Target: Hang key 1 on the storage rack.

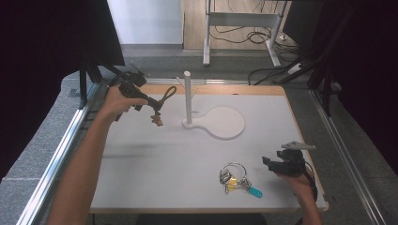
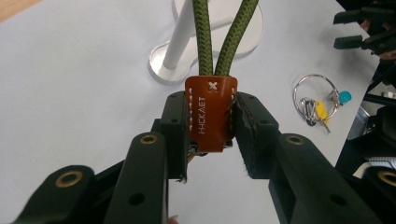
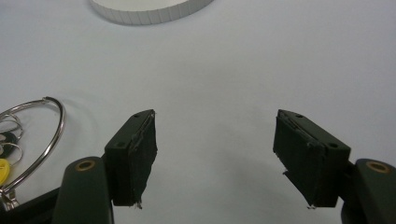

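Right tool (image 1: 274, 164): your jaws stand apart, nothing between them, parked low on the desk (image 1: 155, 173) just right of the key ring bunch (image 1: 237, 179).
Left tool (image 1: 152, 104): you're clamped on the brown leather tab (image 2: 211, 114) of the green cord loop (image 1: 167, 95), held above the desk.
Key relation: loop points right at the white peg stand (image 1: 188, 96), near; your left hand is nearer.
Look: doubled olive rope, white-stitched tab, small brown charm (image 1: 156, 120) dangling.

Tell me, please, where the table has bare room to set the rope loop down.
The wide white patch between the stand and the key ring is bare, as is the table's near-left part. It is crowded by the keys and right gripper.
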